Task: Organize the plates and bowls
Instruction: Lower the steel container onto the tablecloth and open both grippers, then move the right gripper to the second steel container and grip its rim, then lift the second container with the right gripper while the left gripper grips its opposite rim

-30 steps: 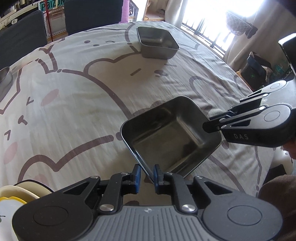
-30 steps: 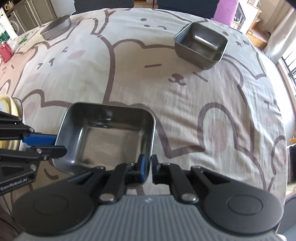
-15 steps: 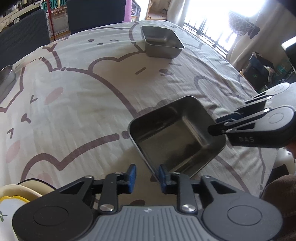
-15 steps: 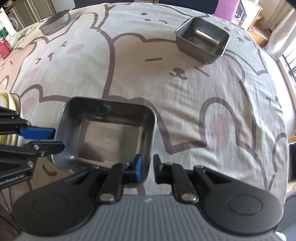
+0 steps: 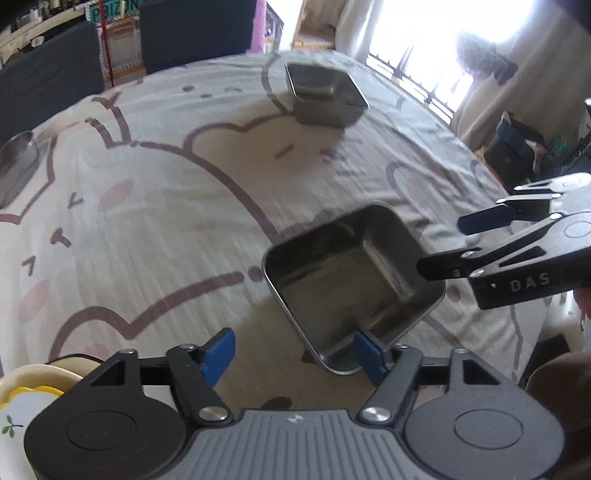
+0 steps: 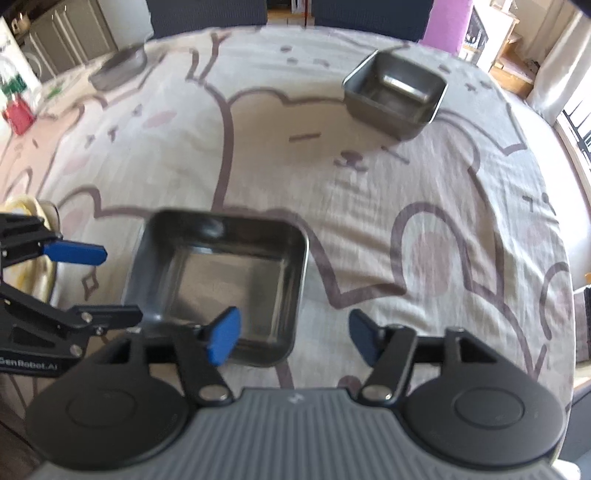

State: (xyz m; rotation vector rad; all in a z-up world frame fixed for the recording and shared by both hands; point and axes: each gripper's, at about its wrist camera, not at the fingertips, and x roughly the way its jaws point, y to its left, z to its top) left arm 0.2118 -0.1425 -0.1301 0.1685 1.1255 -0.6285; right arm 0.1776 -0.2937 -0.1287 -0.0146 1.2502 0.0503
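A square steel bowl (image 5: 343,280) (image 6: 229,273) rests on the bear-print tablecloth (image 5: 166,206) close in front of me. My left gripper (image 5: 293,350) is opening, with the bowl's near corner rim between its blue pads (image 5: 218,350) but not pressed. My right gripper (image 6: 293,338) is opening too, its jaws standing either side of the opposite rim without pressing it. Each gripper shows in the other's view: the right gripper (image 5: 458,243) and the left gripper (image 6: 123,284). A second square steel bowl (image 5: 325,92) (image 6: 395,92) stands far across the table.
A round steel dish (image 5: 14,166) (image 6: 118,70) sits at the far left edge. Cream and yellow plates (image 5: 33,384) (image 6: 33,210) lie beside my left gripper. Dark chairs (image 5: 195,29) line the far side. The table drops off at the right toward a bright window.
Both grippers were shut on opposite rims of the near bowl; their jaws have now spread wide and let go. The bowl stays in place on the cloth.
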